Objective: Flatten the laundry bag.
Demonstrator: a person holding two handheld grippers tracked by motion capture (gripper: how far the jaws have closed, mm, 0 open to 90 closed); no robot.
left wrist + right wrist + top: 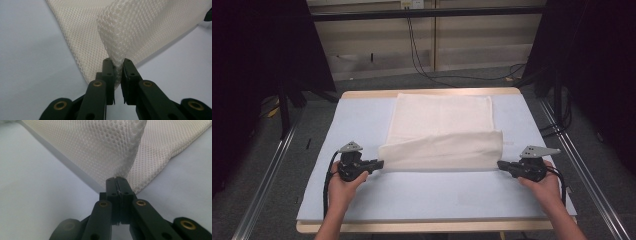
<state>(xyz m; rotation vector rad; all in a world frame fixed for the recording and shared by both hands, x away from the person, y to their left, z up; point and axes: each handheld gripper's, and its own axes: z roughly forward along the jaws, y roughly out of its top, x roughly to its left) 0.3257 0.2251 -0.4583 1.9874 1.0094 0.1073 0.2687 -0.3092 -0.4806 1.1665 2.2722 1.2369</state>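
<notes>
I grip the cloth (pixel 442 135) at mid-frame on the tabletop (pixel 362 120), 1 near corner clamped in each hand-held gripper: left (pixel 379 163), right (pixel 501 165). It looks light, limp and meshy; corners seem the surest hold, since it sags between them.

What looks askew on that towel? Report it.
The towel is folded unevenly: the lifted near flap, pinched at its corners by the left gripper and right gripper, sits skewed, its left end jutting out past the layer beneath. No damage visible.
</notes>
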